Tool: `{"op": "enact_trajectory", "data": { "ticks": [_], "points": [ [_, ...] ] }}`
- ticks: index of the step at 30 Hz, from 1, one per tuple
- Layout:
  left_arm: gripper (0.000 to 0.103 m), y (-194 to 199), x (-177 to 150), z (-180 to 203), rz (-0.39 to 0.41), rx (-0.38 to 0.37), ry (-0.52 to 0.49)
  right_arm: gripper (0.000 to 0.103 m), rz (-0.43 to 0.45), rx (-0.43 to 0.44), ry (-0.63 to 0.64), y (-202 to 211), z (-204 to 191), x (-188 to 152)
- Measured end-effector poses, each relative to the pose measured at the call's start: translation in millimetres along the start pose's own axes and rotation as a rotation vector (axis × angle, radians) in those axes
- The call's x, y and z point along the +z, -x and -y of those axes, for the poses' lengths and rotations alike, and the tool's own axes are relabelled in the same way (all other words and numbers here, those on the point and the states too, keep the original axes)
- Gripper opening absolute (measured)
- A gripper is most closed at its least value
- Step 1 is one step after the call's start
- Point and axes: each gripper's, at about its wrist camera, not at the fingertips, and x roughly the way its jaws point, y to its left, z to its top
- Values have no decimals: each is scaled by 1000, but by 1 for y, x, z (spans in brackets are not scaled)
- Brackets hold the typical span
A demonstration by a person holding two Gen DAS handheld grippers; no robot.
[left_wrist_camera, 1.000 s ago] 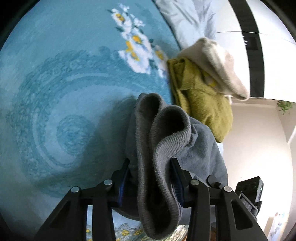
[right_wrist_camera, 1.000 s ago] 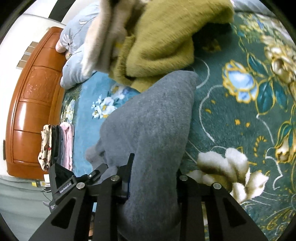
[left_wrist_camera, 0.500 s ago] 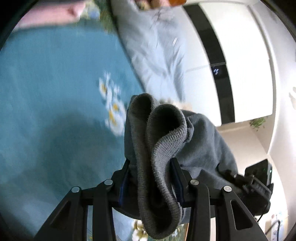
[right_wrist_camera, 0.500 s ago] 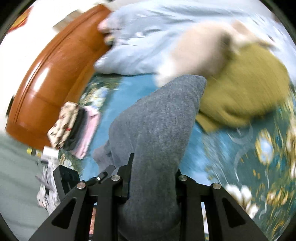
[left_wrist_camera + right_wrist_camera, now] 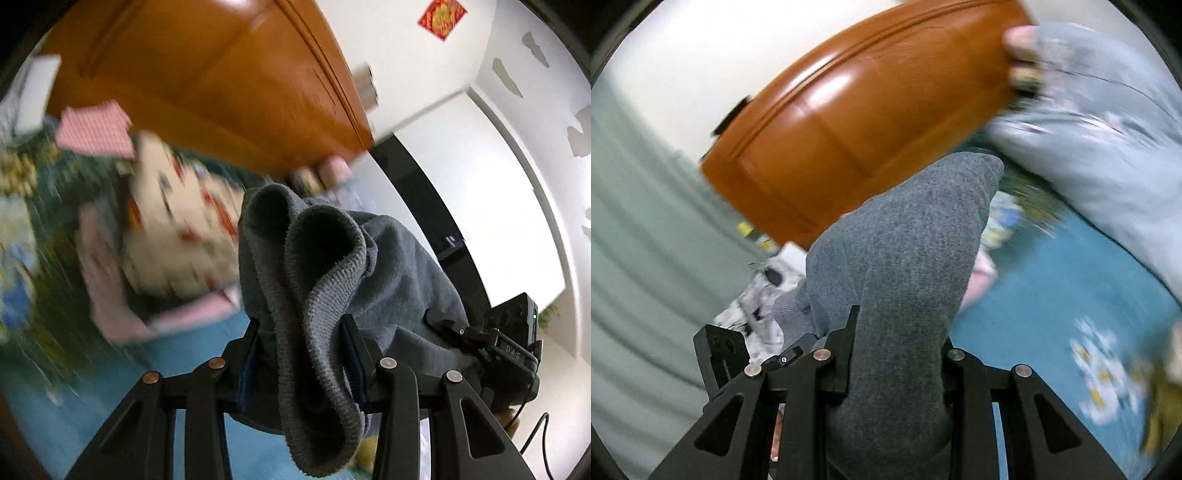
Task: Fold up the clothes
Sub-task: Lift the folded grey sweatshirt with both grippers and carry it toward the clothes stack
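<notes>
Broadly, the scene behind is a bed with a teal floral bedspread point(image 5: 1052, 280), an orange-brown wooden headboard point(image 5: 871, 107) across the upper centre of both views, and a pale blue quilt point(image 5: 1108, 147) at the upper right of the right wrist view. A blurred stack of folded clothes point(image 5: 162, 236) lies at centre left of the left wrist view.

Both tools carry one grey knit sweater point(image 5: 905, 258), which sits lifted in the lower centre of each view. The left gripper point(image 5: 301, 363) is closed on its bunched ribbed hem point(image 5: 317, 295); the right gripper point(image 5: 897, 363) is clamped narrowly on a thick fold.

To carry well, I would keep both grips firm and the two hands level, so the fold between them does not slip open. Judging by the blur, slowing before the stack would help, so the sweater can land squarely on top.
</notes>
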Motion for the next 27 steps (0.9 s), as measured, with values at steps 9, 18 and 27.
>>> {"op": "enact_trajectory", "data": {
  "ticks": [9,18,27],
  "points": [
    [43,-19,82,-47,64,114,14,27,-114,119,152,-124,-31,102],
    [43,-90,77,-111,-4,230,97,27,-247,46,117,-230,21,131],
    [43,-83,75,-129,15,221,103,32,-308,59,82,-274,50,122]
  ]
}}
